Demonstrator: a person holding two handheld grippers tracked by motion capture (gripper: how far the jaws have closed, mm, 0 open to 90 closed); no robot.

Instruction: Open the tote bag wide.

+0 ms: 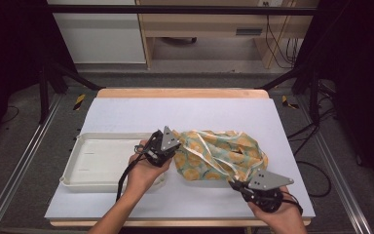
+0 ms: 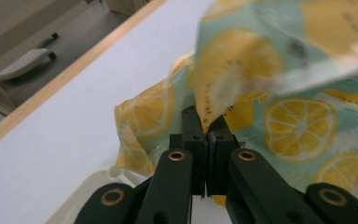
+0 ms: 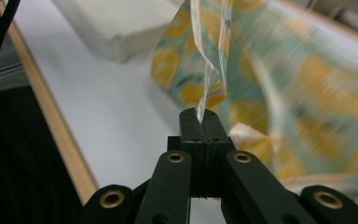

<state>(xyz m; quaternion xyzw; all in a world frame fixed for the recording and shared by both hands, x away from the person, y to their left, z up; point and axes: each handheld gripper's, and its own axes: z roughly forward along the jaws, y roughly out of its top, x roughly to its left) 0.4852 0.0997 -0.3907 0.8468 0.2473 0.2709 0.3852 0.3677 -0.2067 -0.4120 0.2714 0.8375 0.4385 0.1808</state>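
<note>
cloth (image 1: 219,153): lemon-print, bunched on the table (image 1: 185,109) just right of the tray (image 1: 73,168) | left hand-held gripper (image 1: 168,146): I pinch its tray-side edge | right hand-held gripper (image 1: 236,184): clenched on its pale ribbon (image 3: 209,70) | how: I judge both pinches should hold while I pull apart evenly, away from the tray

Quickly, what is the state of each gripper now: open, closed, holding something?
Left gripper: closed, pinching the lemon-print cloth at its edge.
Right gripper: closed, holding the cloth's pale strap.
</note>
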